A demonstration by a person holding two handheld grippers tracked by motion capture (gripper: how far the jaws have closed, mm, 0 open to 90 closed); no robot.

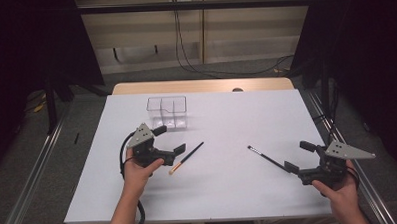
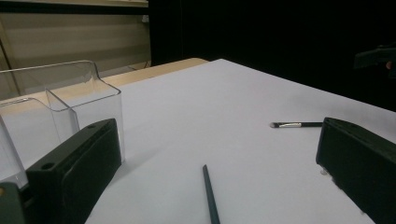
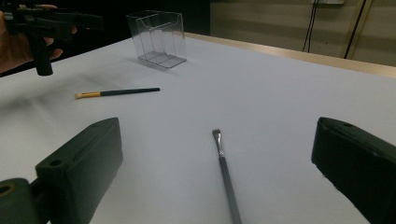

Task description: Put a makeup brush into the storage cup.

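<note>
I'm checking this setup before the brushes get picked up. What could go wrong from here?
Both brushes lie flat on the table, so jaws closing from above may scrape the surface or flick a thin handle away. The left gripper, open, sits close to the clear holder; its far jaw could nudge that light container. The right gripper, open, lines up with the silver-tipped brush near its handle end, so the brush may tip once lifted. The gold-tipped brush looks easier.

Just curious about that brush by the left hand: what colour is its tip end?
The brush has a gold-orange tip and dark handle, clearest in the right gripper view.
</note>
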